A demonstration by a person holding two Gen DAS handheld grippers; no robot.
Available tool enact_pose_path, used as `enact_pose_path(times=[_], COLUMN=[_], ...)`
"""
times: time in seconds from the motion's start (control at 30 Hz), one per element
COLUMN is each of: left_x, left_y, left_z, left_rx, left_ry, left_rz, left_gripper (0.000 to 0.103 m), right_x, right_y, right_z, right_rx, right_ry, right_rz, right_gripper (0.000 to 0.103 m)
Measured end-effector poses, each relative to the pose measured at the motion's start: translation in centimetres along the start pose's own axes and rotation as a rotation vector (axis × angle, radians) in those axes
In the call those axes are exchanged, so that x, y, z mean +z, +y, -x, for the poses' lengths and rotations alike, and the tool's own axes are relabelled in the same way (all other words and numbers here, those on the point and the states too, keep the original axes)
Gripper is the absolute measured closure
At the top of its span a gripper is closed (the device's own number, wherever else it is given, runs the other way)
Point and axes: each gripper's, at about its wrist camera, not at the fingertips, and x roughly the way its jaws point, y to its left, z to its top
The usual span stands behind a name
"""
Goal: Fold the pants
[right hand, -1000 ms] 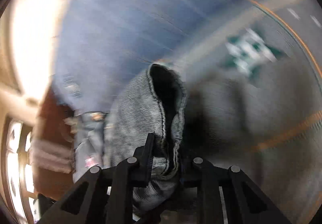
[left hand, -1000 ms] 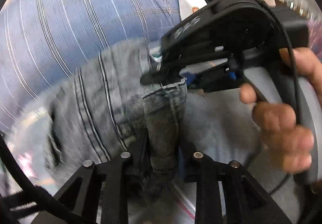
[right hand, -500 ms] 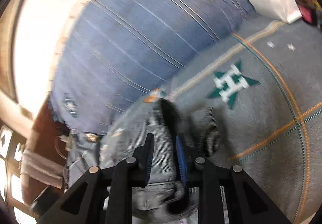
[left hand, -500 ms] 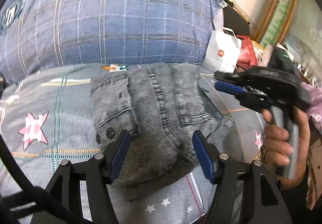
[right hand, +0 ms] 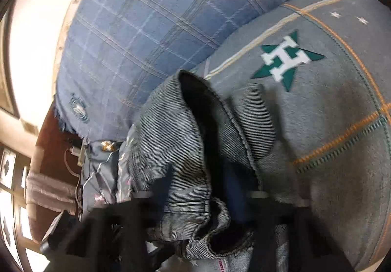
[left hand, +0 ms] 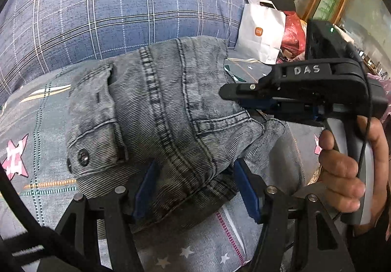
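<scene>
My left gripper (left hand: 195,189) sits spread around the near edge of the pants (left hand: 158,113), which lie bundled on the bedspread (left hand: 36,125), long axis running from 6 toward 12 up to the pillow (left hand: 110,3). My right gripper (left hand: 234,93) hangs over their 3 o'clock side; whether it pinches cloth I cannot tell. Half a second ago it stood clear, farther toward 3.

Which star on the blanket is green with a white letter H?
The green star beyond the jeans, seen from the right gripper. The other stars are pink or tiny white.
</scene>
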Motion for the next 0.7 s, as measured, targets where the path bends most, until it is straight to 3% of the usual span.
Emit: enact_pose_path(times=[0.07, 0.2, 0.27, 0.37, 0.43, 0.47, 0.57, 0.7], left_x=[0.6, 1.4, 1.8, 1.6, 1.2, 1.2, 1.4, 2.0], left_y=[0.0, -0.7, -1.4, -1.3, -0.3, 0.7, 3.6, 8.2], left_z=[-0.5, 0.0, -0.3, -2.1, -1.8, -0.9, 2.0, 5.6], left_rx=[-0.021, -0.066, -0.054, -0.040, -0.085, -0.144, -0.208, -0.182], left_ry=[0.006, 0.001, 0.006, 0.071, 0.084, 0.077, 0.045, -0.017], left_rz=[0.016, 0.018, 0.001, -0.009, 0.031, 0.079, 0.191, 0.299], left_gripper=[0.038, 0.038, 0.038, 0.038, 0.038, 0.038, 0.038, 0.031], right_x=[-0.2, -0.6, -1.0, -1.3, -1.0, -0.8, -0.3, -0.2], right_y=[0.9, 2.1, 3.0, 2.3, -0.3, -1.0, -2.0, -2.5], right_z=[0.0, 3.5, 5.2, 3.9, 0.4, -0.3, 0.0, 1.5], right_rx=[-0.047, 0.065, 0.060, -0.168, -0.229, -0.218, -0.155, -0.026], right_ry=[-0.011, -0.113, -0.153, -0.142, -0.012, 0.025, 0.003, -0.058], right_rz=[0.051, 0.058, 0.073, 0.083, 0.013, -0.013, -0.069, -0.125], right_gripper=[0.094, 0.097, 0.098, 0.098, 0.098, 0.098, 0.097, 0.095])
